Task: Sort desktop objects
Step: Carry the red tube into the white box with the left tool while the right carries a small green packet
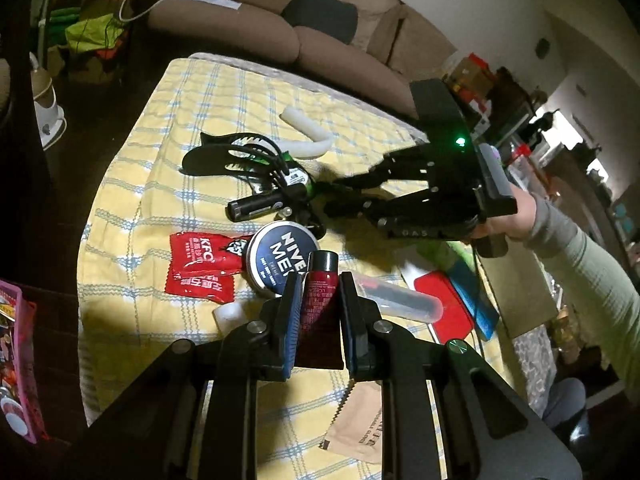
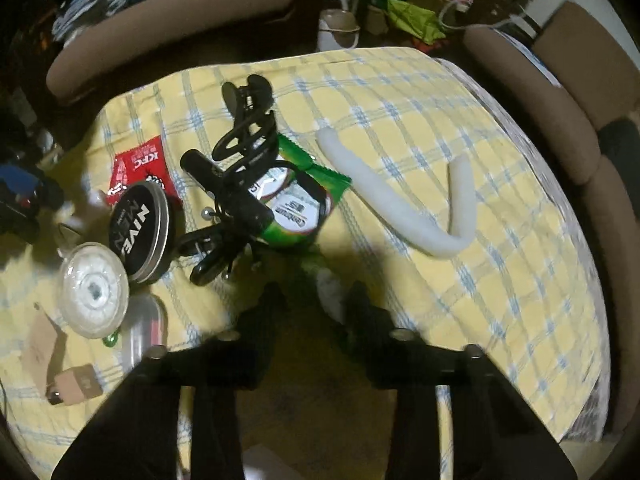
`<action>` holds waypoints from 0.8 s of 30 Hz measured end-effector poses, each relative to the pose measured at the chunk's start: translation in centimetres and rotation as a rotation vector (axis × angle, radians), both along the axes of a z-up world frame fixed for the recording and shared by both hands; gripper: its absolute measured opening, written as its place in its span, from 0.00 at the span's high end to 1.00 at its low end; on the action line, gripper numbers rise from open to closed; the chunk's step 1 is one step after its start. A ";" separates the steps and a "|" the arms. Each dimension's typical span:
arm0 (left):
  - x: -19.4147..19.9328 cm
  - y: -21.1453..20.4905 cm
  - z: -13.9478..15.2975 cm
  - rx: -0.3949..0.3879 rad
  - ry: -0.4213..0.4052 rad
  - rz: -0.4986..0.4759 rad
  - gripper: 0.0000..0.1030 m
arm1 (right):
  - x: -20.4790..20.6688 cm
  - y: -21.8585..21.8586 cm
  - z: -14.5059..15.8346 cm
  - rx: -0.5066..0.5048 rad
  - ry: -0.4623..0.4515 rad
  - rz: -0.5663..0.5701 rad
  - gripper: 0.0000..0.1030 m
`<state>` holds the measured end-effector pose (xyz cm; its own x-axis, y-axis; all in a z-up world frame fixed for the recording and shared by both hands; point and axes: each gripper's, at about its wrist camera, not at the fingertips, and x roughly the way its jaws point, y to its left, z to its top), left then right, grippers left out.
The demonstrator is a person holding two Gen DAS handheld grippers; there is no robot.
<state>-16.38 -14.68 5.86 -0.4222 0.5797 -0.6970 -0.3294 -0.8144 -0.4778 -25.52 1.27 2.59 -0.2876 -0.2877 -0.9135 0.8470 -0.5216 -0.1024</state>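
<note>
Gripping a small red tube [image 1: 320, 296] between its blue pads, the left claw [image 1: 320, 312] hangs clenched over the yellow checked tabletop [image 1: 192, 128]. Just beyond, at 11 o'clock, lies the Nivea tin [image 1: 280, 260], with red KFC sachets [image 1: 200, 268] beside it at 9 o'clock. Farther off, at 2 o'clock, the right claw [image 1: 340, 196] reaches with fingers parted toward a green packet [image 2: 304, 200] under a black clip tangle [image 2: 240, 160]. A white foam strip [image 2: 400, 200] lies farthest.

A brown sofa [image 1: 280, 36] curves behind the table's yellow checked cloth [image 2: 460, 184], in dim, warm light.
</note>
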 end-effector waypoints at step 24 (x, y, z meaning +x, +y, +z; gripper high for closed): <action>-5.8 34.8 10.5 0.087 0.009 -0.287 0.84 | 3.2 34.3 16.5 -0.337 0.031 -0.679 0.93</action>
